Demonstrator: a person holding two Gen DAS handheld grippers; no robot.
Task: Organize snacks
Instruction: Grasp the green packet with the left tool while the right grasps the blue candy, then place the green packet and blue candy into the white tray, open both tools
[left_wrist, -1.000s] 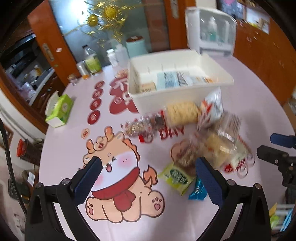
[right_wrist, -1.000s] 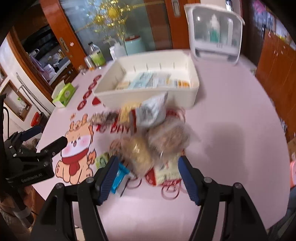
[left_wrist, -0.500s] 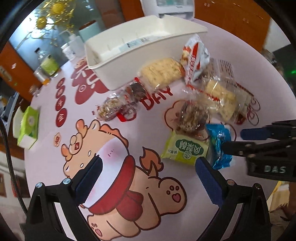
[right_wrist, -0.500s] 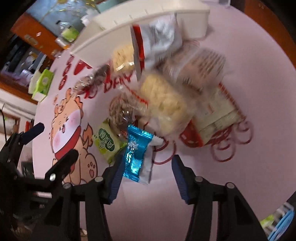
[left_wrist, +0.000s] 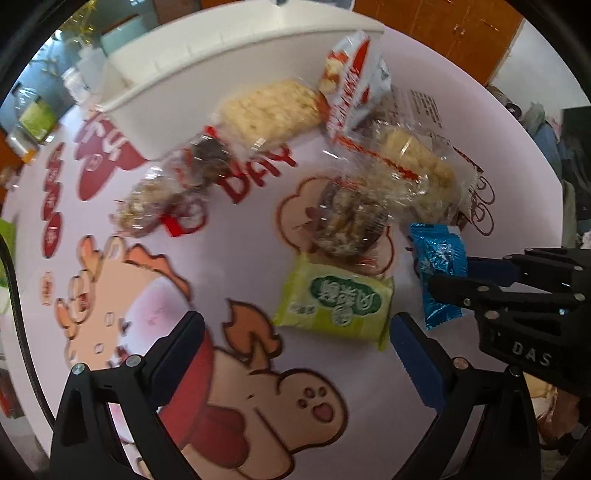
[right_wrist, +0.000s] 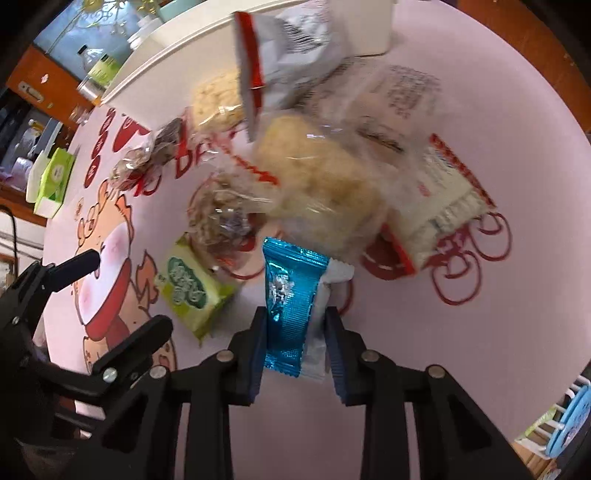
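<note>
Both claws are now lower over the pink bench (left_wrist: 491, 110) than a second ago, and the snack pile is filling more of each view. The right claw (right_wrist: 295, 332) is closing its jaws on the blue packet (right_wrist: 291, 306), which is lying on the bench between the pads, which are touching its sides. The left claw (left_wrist: 295, 350) is standing wide apart, empty, just below the green packet (left_wrist: 332, 299). The white bin (left_wrist: 221, 55) is standing behind the pile.
</note>
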